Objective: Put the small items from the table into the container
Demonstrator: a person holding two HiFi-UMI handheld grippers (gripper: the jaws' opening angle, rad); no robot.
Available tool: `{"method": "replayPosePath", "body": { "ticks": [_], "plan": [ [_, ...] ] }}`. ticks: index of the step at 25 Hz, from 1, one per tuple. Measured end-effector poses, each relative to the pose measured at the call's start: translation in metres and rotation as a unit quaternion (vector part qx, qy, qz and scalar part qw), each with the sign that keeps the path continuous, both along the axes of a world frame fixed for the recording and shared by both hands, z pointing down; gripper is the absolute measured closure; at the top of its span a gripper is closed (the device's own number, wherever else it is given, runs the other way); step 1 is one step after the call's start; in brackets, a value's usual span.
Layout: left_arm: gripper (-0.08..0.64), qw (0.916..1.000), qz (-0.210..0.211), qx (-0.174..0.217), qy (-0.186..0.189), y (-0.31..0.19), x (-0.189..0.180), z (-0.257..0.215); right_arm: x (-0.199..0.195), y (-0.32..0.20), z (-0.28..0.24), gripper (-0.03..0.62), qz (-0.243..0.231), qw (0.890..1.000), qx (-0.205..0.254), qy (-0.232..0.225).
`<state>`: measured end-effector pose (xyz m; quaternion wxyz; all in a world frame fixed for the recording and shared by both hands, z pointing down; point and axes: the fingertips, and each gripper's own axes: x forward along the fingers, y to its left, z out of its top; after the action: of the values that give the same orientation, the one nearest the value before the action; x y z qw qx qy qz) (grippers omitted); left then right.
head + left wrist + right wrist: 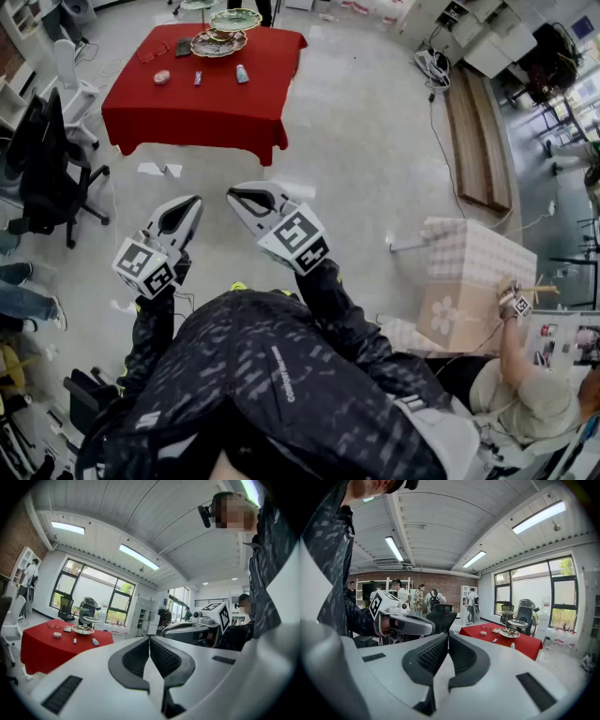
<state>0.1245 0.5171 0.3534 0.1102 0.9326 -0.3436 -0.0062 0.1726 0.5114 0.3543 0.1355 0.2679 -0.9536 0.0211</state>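
Observation:
A red-clothed table [202, 98] stands far ahead across the floor. On it sit a tiered dish container [220, 37], a pink round item [161, 77], a small blue item [198, 78], a pale blue bottle [242, 73] and red glasses [153, 52]. My left gripper [186, 208] and right gripper [242, 195] hang side by side in front of my body, well short of the table. Both are shut with nothing between the jaws. The left gripper view shows shut jaws [150, 638] with the table [42, 644] at left. The right gripper view shows shut jaws [447, 634] with the table [506, 641] at right.
A black office chair [47, 169] and a white chair [73, 80] stand left of the table. A seated person [525, 394] and a patterned box [473, 272] are at the right. A wooden bench [478, 141] lies far right. Several people stand by shelves [417, 597].

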Motion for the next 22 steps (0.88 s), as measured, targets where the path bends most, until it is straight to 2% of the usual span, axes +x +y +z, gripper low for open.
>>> {"method": "replayPosePath", "body": {
  "ticks": [9, 16, 22],
  "plan": [
    [0.548, 1.0000, 0.004, 0.000, 0.008, -0.008, -0.007, -0.003, -0.008, -0.008, -0.001, 0.569, 0.006, 1.000, -0.002, 0.003],
    [0.548, 0.9998, 0.011, -0.011, 0.015, -0.006, -0.016, 0.006, -0.016, -0.008, 0.010, 0.569, 0.017, 1.000, -0.022, 0.000],
    [0.548, 0.9996, 0.022, -0.013, 0.015, -0.001, -0.024, 0.013, -0.024, -0.005, 0.025, 0.569, 0.026, 0.999, -0.039, 0.021]
  ]
}}
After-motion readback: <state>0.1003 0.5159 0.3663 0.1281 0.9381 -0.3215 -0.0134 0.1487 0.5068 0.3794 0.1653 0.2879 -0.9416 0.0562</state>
